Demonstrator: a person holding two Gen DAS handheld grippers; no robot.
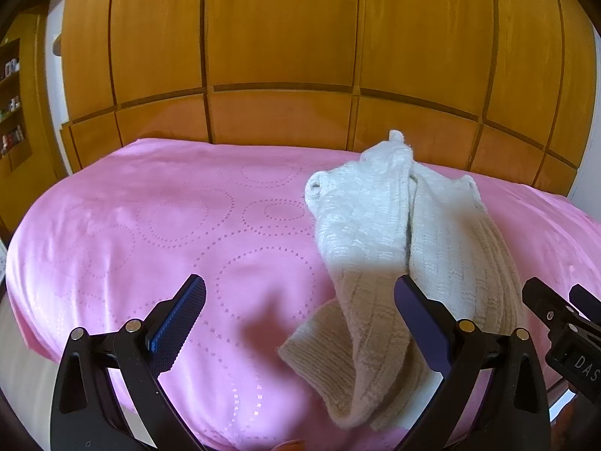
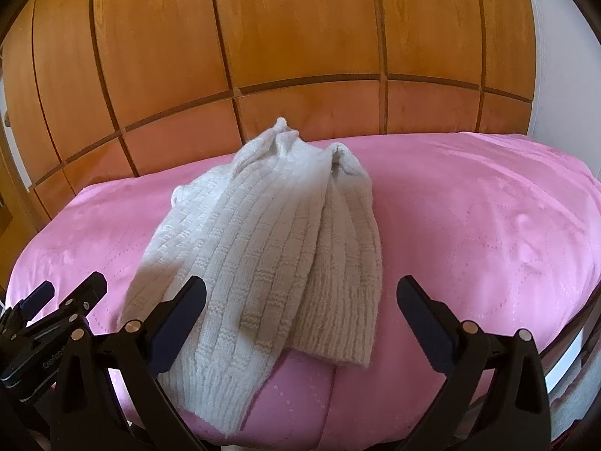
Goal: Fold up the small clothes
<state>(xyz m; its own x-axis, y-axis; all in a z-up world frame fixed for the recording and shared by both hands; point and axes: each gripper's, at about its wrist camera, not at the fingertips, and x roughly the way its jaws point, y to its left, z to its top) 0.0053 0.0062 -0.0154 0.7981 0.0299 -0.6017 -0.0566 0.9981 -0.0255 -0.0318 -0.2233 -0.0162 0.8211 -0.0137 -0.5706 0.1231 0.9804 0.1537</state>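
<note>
A small cream knitted garment (image 1: pixel 379 240) lies bunched lengthwise on a pink bedspread (image 1: pixel 169 225). In the right wrist view the garment (image 2: pixel 270 240) lies in the middle, its ribbed hems nearest me. My left gripper (image 1: pixel 300 293) is open and empty, hovering over the garment's near left part; its right finger overlaps the knit in view. My right gripper (image 2: pixel 300 293) is open and empty, hovering above the garment's near end. The right gripper shows at the left view's right edge (image 1: pixel 556 308); the left gripper shows at the right view's left edge (image 2: pixel 64 300).
The pink bedspread (image 2: pixel 469 218) covers a bed that ends at a wooden panelled wardrobe (image 1: pixel 281 56) behind. Shelves with small items (image 1: pixel 11 105) stand at far left. A white wall (image 2: pixel 563 75) is at far right. The bed's near edge drops off just below the grippers.
</note>
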